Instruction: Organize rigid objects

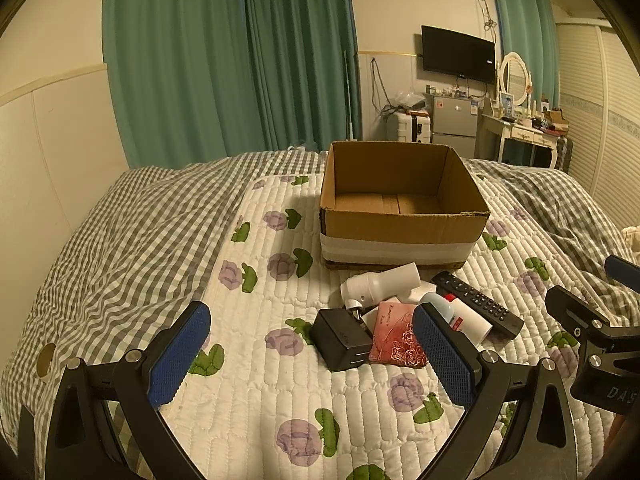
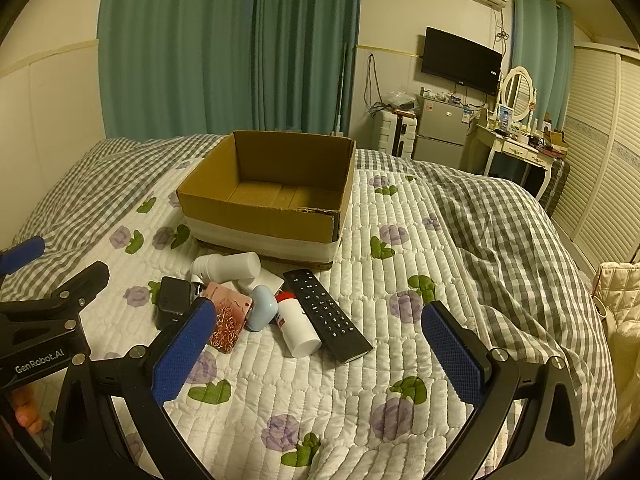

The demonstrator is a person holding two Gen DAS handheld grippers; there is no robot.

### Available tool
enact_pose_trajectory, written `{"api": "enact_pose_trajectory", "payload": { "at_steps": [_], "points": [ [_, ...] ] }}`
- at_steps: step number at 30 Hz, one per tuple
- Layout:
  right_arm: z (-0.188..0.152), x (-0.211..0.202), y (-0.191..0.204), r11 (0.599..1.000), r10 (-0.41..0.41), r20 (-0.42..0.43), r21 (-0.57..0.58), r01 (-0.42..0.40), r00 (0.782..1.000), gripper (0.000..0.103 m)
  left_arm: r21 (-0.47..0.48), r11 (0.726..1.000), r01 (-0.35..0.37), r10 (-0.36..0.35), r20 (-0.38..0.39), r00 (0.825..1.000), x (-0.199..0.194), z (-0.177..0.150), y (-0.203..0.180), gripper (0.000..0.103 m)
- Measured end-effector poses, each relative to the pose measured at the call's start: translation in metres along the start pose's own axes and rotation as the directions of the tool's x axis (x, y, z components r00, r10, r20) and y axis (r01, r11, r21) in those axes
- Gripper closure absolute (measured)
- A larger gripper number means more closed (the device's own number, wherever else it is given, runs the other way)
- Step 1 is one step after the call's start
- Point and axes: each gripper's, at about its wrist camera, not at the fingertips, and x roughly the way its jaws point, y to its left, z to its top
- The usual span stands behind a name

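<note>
Because the bed is soft and quilted, anything pressed may sink or roll. Beyond the pile, the cardboard box holds nothing visible. Touching neighbours risk being dragged along: remote, white bottle, black charger, pink case. Left hand-held gripper and right hand-held gripper hover spread wide, holding nothing.

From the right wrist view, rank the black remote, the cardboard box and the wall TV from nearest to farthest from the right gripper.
1. Black remote, on the quilt just ahead of the open right gripper.
2. Cardboard box, behind the pile, mid-bed.
3. Wall TV, far right wall.
</note>
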Motion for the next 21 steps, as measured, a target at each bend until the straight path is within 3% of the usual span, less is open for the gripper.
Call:
{"api": "enact_pose_trajectory", "payload": {
  "at_steps": [11, 18, 21],
  "points": [
    [-0.001, -0.001, 0.0, 1.0, 0.013, -0.003, -0.014, -0.013, 1.0, 0.0, 0.009, 1.0, -0.004, 0.004, -0.005, 1.0, -0.003, 0.004, -0.001, 0.0],
    [0.009, -0.002, 0.0, 0.994, 0.001, -0.028, -0.113, -0.004, 1.0, 0.0, 0.049, 0.998, -0.048, 0.05, -0.03, 0.998, 0.003, 0.008, 0.0, 0.0],
    [0.013, 0.007, -0.004, 0.99, -0.013, -0.057, -0.141, 0.005, 0.998, 0.0, 0.038, 0.997, -0.063, 0.065, -0.075, 0.995, 0.018, 0.004, 0.005, 0.0]
  ]
}}
